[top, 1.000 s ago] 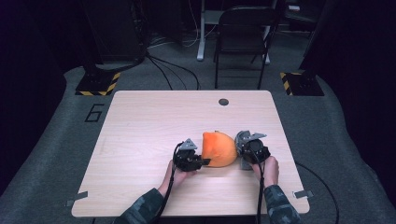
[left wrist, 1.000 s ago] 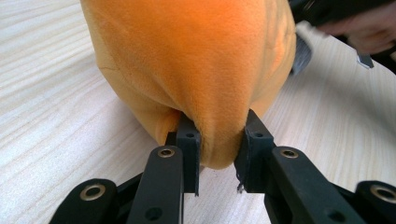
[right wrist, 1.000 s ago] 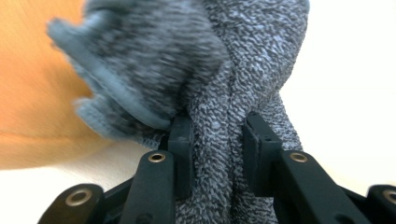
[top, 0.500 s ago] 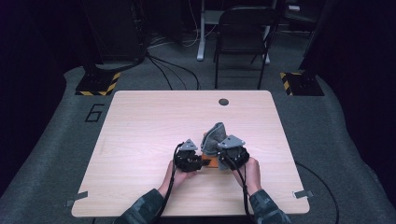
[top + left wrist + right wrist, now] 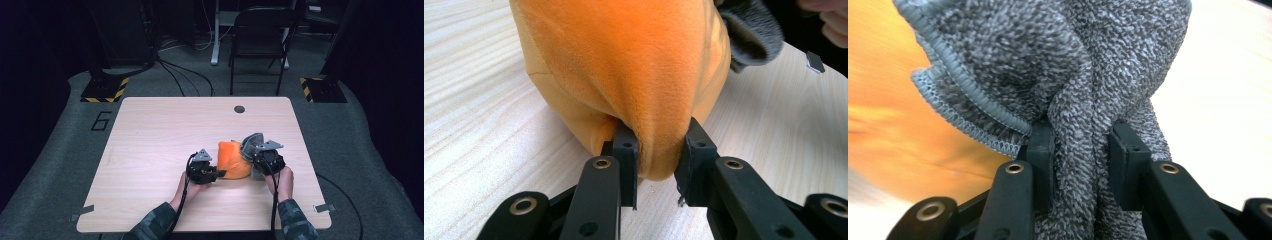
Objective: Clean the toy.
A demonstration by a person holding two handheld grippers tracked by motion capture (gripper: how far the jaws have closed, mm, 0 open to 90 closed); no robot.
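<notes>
- Nearest me, my left hand-held gripper (image 5: 216,173) is clamped on a fold of the orange plush cloth (image 5: 233,159); the left gripper view shows the fabric (image 5: 634,75) pinched between the jaws, low on the bundle.
- My right hand-held gripper (image 5: 256,159) is closed on a bunched strand of the grey towel (image 5: 250,142), which the right gripper view shows twisted between the jaws (image 5: 1083,100).
- Both cloths sit together right of centre on the tabletop (image 5: 165,130), touching.
- Risk, as I judge it: the grips hold thin folds, so pulling apart could slip one free, or drag both cloths together.
- Farther off, a chair (image 5: 260,40) stands beyond the tabletop.
</notes>
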